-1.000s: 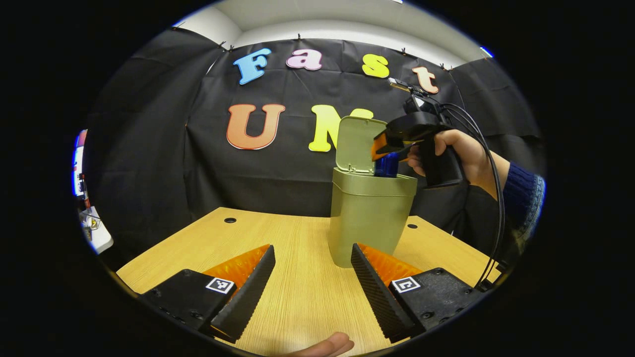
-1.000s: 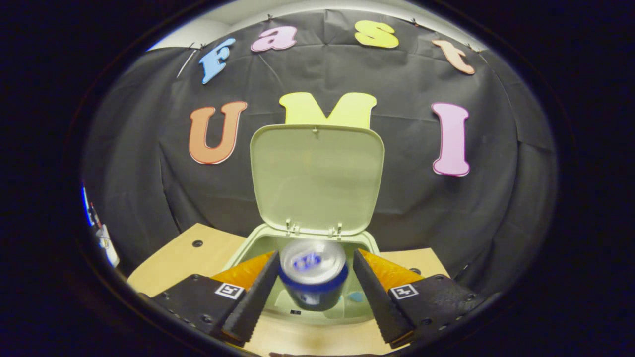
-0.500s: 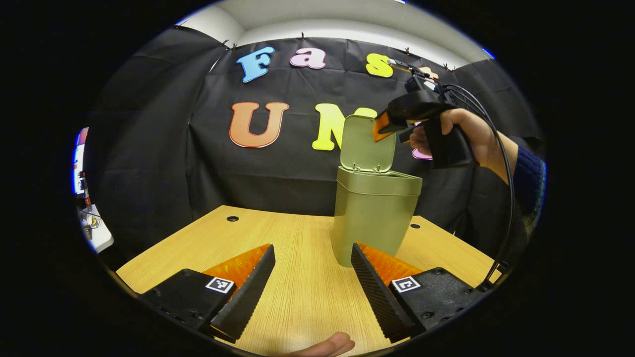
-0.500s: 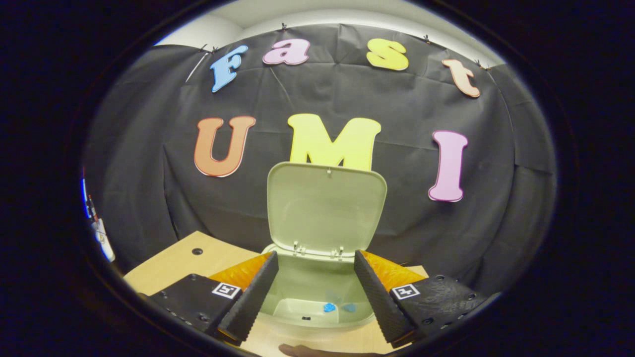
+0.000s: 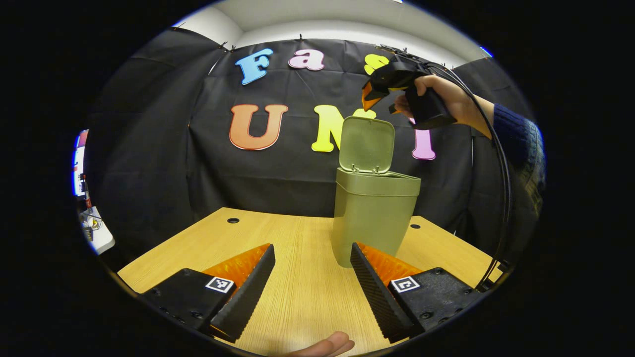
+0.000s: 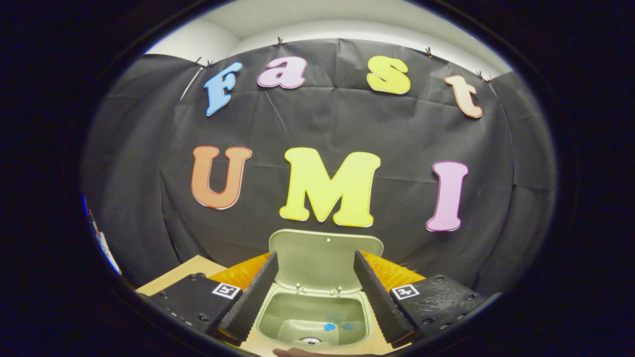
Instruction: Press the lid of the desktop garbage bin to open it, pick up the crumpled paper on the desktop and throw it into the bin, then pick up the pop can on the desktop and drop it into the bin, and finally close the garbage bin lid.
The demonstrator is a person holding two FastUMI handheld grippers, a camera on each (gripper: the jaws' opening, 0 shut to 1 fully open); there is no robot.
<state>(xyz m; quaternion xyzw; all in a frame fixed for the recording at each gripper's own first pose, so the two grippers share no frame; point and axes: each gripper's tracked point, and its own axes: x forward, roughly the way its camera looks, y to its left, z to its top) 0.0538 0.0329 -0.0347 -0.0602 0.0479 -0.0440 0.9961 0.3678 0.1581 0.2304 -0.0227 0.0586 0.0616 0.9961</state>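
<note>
Closing step | right tool (image 6: 313, 302) spread, empty, upper right above upright olive plastic bin lid (image 5: 367, 145) | press lid forward, gently.

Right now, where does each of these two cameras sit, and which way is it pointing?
Left gripper view: low over the desk, looking level at the bin; own open tongs, a fingertip, and the right tongs in a hand.
Right gripper view: above the bin, looking down into it past its own open tongs.
Shared: the bin, its lid raised.
</note>
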